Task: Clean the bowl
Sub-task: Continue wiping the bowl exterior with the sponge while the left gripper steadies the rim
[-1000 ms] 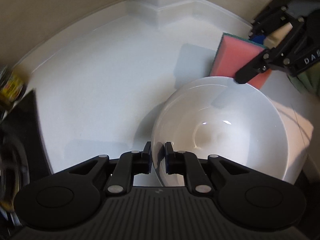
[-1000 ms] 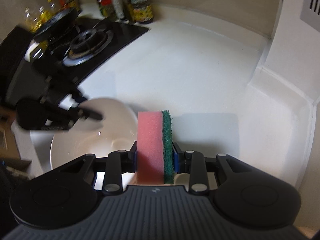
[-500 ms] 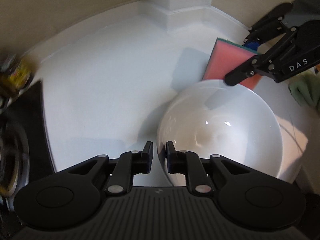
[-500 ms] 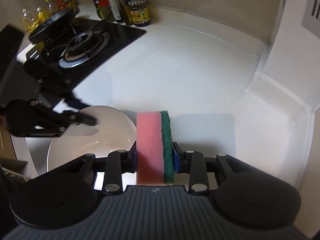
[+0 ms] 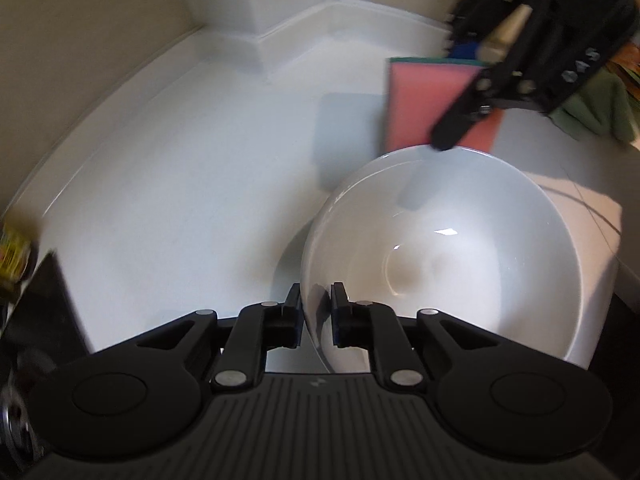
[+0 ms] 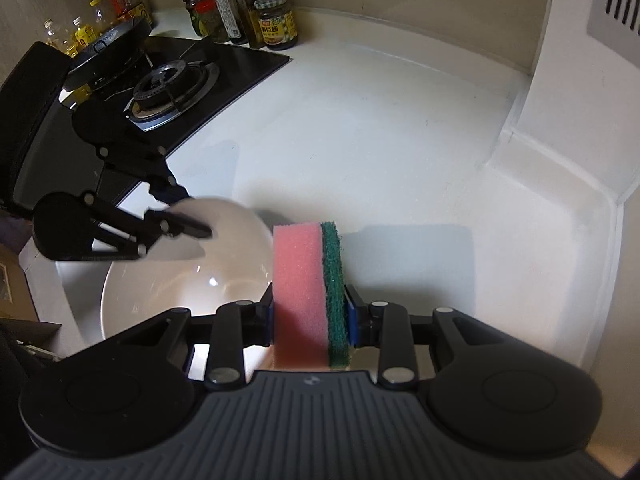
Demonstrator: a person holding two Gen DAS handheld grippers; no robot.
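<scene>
A white bowl (image 5: 440, 256) is held by its near rim in my left gripper (image 5: 316, 312), which is shut on it above the white counter. The bowl also shows in the right wrist view (image 6: 180, 272), with the left gripper (image 6: 188, 228) on its far rim. My right gripper (image 6: 310, 316) is shut on a pink sponge with a green scouring side (image 6: 308, 280). In the left wrist view the sponge (image 5: 424, 108) hangs just beyond the bowl's far rim, apart from it, under the right gripper (image 5: 448, 136).
White counter (image 6: 380, 140) meets a wall and a boxed corner (image 5: 260, 4). A black gas hob (image 6: 168, 84) with a pan stands at the left, with jars and bottles (image 6: 276, 20) behind it. A green cloth (image 5: 596, 108) lies at the right.
The bowl has lifted and shifted with my left gripper. The right gripper and sponge have risen a little and stay near the bowl's far rim.
</scene>
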